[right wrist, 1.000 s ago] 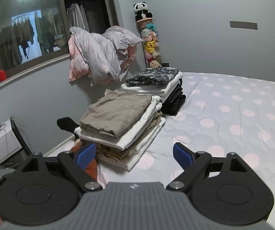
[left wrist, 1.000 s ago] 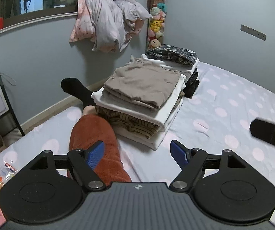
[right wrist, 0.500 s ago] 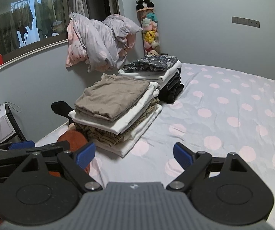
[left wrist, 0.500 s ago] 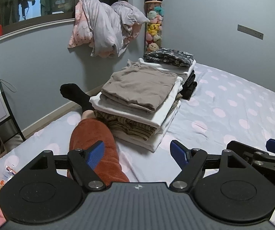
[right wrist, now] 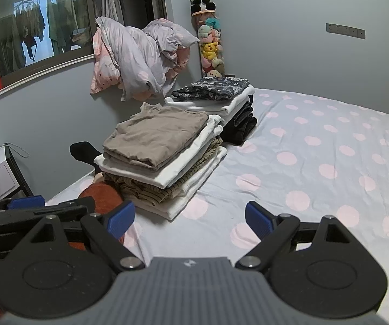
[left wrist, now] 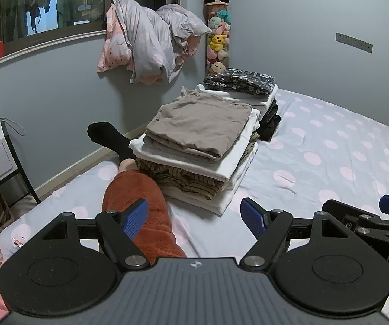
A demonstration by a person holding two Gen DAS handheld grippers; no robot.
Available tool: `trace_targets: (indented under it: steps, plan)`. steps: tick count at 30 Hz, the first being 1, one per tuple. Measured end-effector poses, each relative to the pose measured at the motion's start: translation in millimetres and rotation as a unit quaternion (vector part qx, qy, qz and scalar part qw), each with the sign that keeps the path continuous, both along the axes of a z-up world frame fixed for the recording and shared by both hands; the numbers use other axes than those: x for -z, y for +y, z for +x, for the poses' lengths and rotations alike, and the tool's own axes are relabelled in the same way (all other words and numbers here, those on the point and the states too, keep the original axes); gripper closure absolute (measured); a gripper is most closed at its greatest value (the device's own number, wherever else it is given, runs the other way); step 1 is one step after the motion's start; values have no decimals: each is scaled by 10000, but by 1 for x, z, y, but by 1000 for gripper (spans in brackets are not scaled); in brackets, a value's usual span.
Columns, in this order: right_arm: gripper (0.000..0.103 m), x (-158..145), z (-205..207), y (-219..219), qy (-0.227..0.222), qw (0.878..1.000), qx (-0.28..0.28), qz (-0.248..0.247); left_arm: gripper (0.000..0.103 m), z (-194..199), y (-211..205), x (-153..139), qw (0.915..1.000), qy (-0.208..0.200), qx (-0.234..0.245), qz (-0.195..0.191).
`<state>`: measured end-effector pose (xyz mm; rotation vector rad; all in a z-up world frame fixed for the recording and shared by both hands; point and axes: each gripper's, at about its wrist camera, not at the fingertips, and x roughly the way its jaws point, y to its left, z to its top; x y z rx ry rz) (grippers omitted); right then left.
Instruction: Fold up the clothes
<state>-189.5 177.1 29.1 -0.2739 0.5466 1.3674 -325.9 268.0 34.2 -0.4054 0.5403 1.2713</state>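
Both grippers hang empty, left gripper (left wrist: 194, 218) and right gripper (right wrist: 190, 216) with jaws spread wide. The folded stack (right wrist: 159, 157) sits mid-frame on the bed (right wrist: 316, 168), beside a second pile (right wrist: 216, 94). No loose garment visible, so I'd find one first, then pinch corners evenly.

Matt cloth stack (left wrist: 202, 146); ribbed blue fingers (left wrist: 133, 218).
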Motion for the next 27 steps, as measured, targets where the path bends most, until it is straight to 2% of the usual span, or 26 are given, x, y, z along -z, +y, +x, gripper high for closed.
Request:
trace_targets:
  steps: [27]
  plan:
    - [13, 0, 2, -6, -2, 10000, 17, 4, 14, 0, -2, 1, 9999, -7, 106, -6]
